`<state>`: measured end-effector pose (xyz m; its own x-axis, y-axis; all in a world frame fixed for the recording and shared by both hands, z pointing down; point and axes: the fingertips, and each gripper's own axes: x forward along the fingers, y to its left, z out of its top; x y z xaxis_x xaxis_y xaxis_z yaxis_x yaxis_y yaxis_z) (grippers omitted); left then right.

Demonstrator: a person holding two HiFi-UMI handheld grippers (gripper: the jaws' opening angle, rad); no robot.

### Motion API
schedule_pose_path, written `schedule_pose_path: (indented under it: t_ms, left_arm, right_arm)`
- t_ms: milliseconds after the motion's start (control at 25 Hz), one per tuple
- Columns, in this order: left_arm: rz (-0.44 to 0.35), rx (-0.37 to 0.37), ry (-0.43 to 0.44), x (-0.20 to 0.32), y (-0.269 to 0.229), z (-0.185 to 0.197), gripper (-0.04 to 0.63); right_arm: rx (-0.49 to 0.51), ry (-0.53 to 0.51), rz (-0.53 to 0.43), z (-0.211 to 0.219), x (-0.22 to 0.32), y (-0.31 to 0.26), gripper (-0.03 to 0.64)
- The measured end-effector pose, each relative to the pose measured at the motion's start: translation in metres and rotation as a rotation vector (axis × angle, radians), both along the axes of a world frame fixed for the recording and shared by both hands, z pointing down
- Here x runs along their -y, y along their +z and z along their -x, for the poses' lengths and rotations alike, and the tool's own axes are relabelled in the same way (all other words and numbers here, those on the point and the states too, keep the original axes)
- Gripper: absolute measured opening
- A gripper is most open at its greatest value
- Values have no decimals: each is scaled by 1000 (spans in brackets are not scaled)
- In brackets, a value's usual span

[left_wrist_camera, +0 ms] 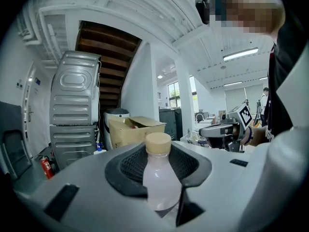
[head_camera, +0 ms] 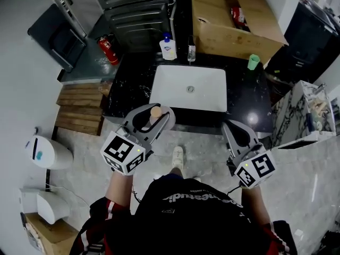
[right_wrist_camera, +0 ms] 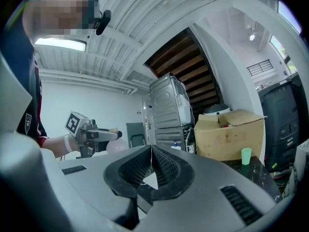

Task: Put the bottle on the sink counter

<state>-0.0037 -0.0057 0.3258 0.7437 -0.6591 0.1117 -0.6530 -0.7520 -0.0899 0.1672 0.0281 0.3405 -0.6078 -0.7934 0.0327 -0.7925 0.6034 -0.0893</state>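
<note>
Left claw (left_wrist_camera: 159,153) clamps a bottle (left_wrist_camera: 158,180) of pale liquid; right claw (right_wrist_camera: 151,151) clenched.

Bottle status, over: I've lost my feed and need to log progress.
Left gripper shut on bottle, at sink counter's front edge, not yet set down. Right gripper shut, empty. Nothing blocking counter left of basin.
</note>
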Motion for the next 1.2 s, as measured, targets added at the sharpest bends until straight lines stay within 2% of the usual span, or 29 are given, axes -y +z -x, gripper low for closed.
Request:
schedule_pose_path:
  t_ms: [240,680,920,1200]
  left_arm:
    - [1,10,33,62,9,11,146]
    - [-1,-28,78,194,5,56,146]
    - [1,-31,72,241,13,80,146]
    - [19,-13,11,287,36,102,146]
  right_arm:
    - [-16,30,-2,12,63,-2,40]
    - [-36,101,-31,57,197,-15,40]
    - [-52,119,-26,82,238,-10,40]
    - [-62,92,-32,101,279,-2,40]
